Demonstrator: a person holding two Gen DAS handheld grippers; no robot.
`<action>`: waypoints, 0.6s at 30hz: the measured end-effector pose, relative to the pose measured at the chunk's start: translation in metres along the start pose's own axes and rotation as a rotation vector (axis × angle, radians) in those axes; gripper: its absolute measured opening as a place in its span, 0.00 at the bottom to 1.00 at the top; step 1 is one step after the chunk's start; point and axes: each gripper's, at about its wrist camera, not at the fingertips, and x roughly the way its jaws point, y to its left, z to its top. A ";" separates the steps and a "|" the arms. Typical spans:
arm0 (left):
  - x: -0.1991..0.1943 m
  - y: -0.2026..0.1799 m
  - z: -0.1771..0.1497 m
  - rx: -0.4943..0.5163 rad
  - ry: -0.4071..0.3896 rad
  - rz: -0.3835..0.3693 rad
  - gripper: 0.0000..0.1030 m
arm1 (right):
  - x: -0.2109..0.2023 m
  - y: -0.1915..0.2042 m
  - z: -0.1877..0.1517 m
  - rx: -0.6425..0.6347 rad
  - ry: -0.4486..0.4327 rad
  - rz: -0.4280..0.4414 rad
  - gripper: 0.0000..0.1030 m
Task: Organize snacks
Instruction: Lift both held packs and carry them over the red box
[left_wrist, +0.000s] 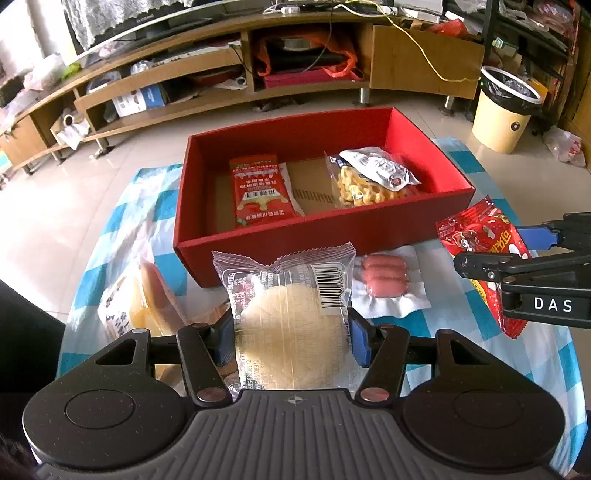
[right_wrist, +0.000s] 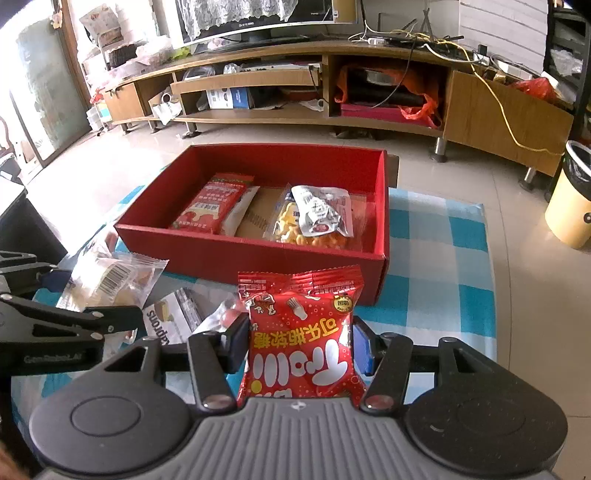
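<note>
Left gripper (left_wrist: 291, 338) pinching clear-wrapped cake (left_wrist: 291, 314), right gripper (right_wrist: 299, 350) pinching red candy bag (right_wrist: 301, 343). Both hovering just short of red box (left_wrist: 295, 236) near wall, box lying straight ahead, long axis crosswise; right nearer its right end.

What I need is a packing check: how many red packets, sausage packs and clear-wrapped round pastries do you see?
Red packets: 2, one in the red box, one in the right gripper
Sausage packs: 1, on the checked cloth
Clear-wrapped round pastries: 1, in the left gripper
Total: 4
</note>
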 end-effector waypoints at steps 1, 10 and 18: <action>0.000 0.000 0.001 0.000 -0.001 0.001 0.64 | 0.000 0.000 0.001 -0.001 -0.003 -0.001 0.50; 0.003 0.004 0.010 -0.008 -0.012 0.013 0.64 | 0.001 -0.003 0.015 0.005 -0.033 -0.007 0.50; 0.008 0.005 0.021 -0.006 -0.021 0.025 0.64 | 0.002 -0.002 0.024 0.008 -0.049 -0.006 0.50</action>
